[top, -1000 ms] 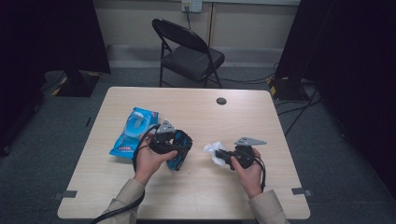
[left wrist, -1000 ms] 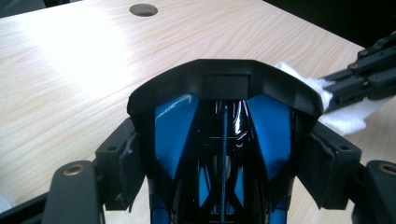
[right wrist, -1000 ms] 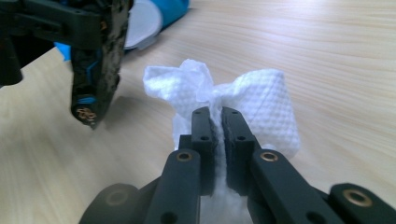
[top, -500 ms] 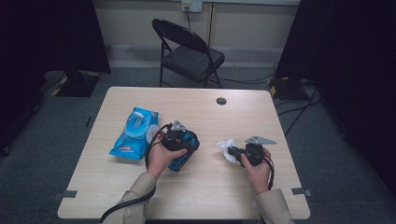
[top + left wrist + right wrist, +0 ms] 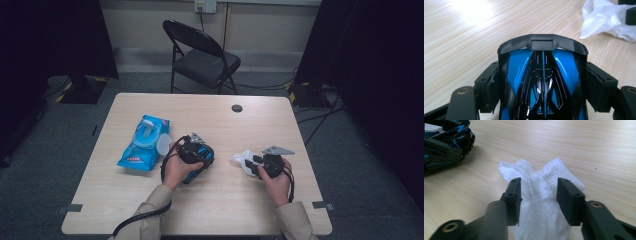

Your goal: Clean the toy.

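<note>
A blue and black toy car [image 5: 542,70] sits between the jaws of my left gripper [image 5: 544,83], and both pads press its sides. In the high view this gripper [image 5: 192,150] holds the car [image 5: 204,160] just above the middle of the table. A crumpled white wipe [image 5: 541,176] is bunched between the pads of my right gripper [image 5: 539,192] and spills forward onto the wood. From above, the right gripper [image 5: 255,165] is to the right of the car, with the wipe [image 5: 241,158] at its tip. The wipe [image 5: 604,20] also lies beyond the car's nose.
A blue wipes pack [image 5: 145,142] with its white lid open lies left of the car. The light wooden table [image 5: 150,210] has a small black round cap [image 5: 237,108] near its far edge. A black folding chair [image 5: 202,55] stands behind the table.
Both hands have drifted a little to the right, carrying the car and the wipe with them. The grips look unchanged.
</note>
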Motion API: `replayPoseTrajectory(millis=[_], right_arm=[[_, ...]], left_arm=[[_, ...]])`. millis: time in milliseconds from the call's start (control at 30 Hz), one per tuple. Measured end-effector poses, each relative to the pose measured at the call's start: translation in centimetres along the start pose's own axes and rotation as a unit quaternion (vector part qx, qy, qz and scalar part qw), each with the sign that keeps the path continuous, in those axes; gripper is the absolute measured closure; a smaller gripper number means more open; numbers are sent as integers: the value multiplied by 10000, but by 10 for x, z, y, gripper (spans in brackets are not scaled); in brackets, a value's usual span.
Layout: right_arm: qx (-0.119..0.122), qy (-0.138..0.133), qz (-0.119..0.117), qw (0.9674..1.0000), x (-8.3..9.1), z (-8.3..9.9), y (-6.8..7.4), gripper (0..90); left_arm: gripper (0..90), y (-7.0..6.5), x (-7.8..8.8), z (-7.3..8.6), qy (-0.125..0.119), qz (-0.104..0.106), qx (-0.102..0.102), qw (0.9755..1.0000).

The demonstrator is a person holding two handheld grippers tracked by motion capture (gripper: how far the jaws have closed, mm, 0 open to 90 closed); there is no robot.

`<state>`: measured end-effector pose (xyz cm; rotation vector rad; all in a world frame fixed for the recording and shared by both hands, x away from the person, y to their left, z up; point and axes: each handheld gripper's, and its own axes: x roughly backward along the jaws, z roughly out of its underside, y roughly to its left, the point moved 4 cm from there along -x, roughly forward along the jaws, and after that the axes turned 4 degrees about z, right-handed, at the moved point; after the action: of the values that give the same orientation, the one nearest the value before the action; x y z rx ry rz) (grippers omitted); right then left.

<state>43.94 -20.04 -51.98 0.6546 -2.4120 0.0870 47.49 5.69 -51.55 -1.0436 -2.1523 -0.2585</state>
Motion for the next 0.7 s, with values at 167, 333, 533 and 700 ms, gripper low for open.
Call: replayPoseTrajectory(millis=[167, 333, 533, 700], right_arm=[[-34, -85, 37, 10000, 6, -1, -3, 403], [8, -84, -16, 10000, 13, -1, -5, 321], [25, -168, 1, 9999, 25, 0, -9, 248], [177, -166, -55, 9997, 39, 3, -8, 235]], left_arm=[[246, 3, 5, -1, -123, 27, 45, 9999], [201, -1, 16, -4, -151, 137, 22, 9998], [175, -7, 37, 1, -242, 231, -68, 9994], [168, -8, 55, 14, -270, 258, -8, 9993]])
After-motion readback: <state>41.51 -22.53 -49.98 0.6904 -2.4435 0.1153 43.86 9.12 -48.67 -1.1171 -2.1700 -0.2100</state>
